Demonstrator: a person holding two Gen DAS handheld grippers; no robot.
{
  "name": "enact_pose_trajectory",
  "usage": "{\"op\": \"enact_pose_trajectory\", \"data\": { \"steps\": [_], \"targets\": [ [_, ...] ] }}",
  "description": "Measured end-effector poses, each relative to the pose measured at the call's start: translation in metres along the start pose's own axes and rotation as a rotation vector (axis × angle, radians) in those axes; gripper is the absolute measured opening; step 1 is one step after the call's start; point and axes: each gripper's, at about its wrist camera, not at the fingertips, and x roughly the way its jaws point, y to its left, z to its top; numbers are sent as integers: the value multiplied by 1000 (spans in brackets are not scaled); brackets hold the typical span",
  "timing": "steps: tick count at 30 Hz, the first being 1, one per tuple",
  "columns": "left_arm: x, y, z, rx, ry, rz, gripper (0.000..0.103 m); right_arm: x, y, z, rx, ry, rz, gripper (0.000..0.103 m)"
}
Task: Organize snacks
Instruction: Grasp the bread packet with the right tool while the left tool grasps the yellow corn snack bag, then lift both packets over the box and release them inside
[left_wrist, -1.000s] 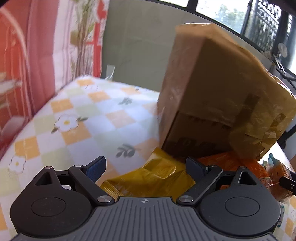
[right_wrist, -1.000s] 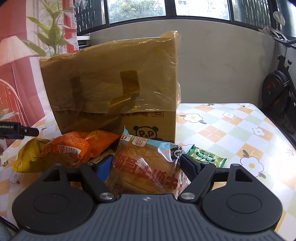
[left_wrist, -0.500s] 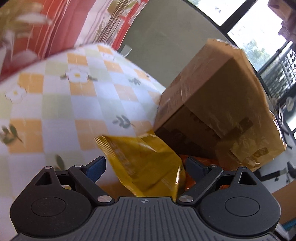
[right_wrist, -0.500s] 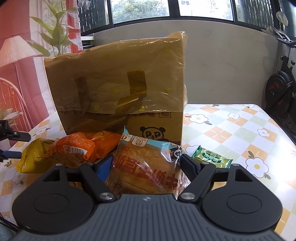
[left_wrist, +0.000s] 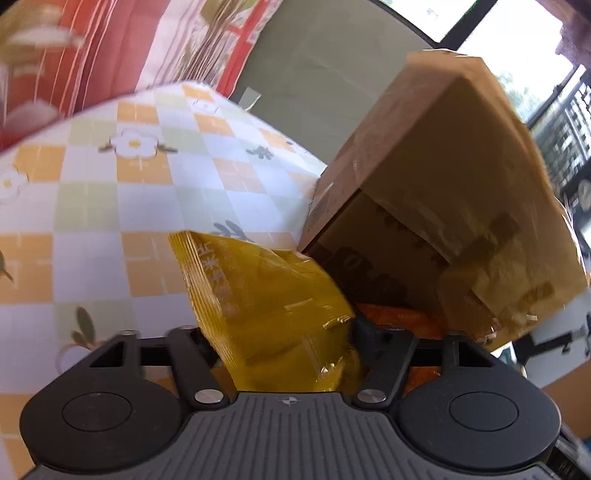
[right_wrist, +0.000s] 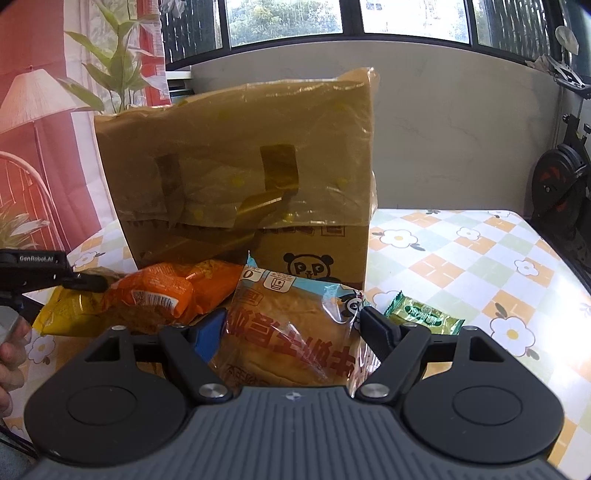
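Observation:
My left gripper (left_wrist: 280, 332) is shut on a yellow snack packet (left_wrist: 266, 306) and holds it tilted up beside the brown cardboard box (left_wrist: 436, 184). An orange snack packet (left_wrist: 399, 317) lies behind it. In the right wrist view my right gripper (right_wrist: 291, 328) is shut on a clear bread packet with red lettering (right_wrist: 291, 332), in front of the box (right_wrist: 240, 173). The orange packet (right_wrist: 166, 295) and the yellow packet (right_wrist: 66, 314) lie to its left, with the left gripper's finger (right_wrist: 85, 282) over the yellow one. A small green wrapped snack (right_wrist: 424, 314) lies to the right.
The table has a checked cloth with flowers (right_wrist: 480, 266). A grey wall (right_wrist: 461, 129) stands behind it, with windows above. A plant (right_wrist: 114, 70) and a red patterned curtain (left_wrist: 74, 55) are at the left. An exercise bike (right_wrist: 561, 184) stands at the far right.
The left gripper has closed on the yellow packet and lifted its end up off the cloth while tilting. The right gripper has kept hold of the bread packet and moved slightly closer to the box.

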Motion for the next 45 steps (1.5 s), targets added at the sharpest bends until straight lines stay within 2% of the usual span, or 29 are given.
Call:
{"op": "enact_pose_trajectory", "data": {
  "steps": [6,13,19,22,26,28,31,35,41,45],
  "targets": [
    [-43,-16,2,173,-104,29,66,-15,5,7,-10,-37,2,79],
    [-100,-43,24,282,-273,18,66,-44,13,29,-21,-130,19,79],
    [-144,-81,49,363,-430,-23,67,-72,12,69,-20,-245,65,79],
    [-154,-103,65,414,-474,-52,67,-79,13,97,-42,-300,89,79],
    [-140,-141,86,503,-493,-63,67,-65,17,139,-99,-346,105,79],
    [-125,-159,97,541,-495,-54,67,-46,19,159,-133,-361,98,79],
    [-97,-185,117,568,-464,-49,67,-10,16,185,-119,-351,143,79],
    [-55,-206,136,600,-418,-19,67,33,9,210,-74,-305,192,79],
    [-9,-215,150,629,-365,31,68,83,1,226,5,-197,176,79],
    [13,-213,155,632,-316,62,75,100,-4,230,42,-139,149,79]
  ]
}}
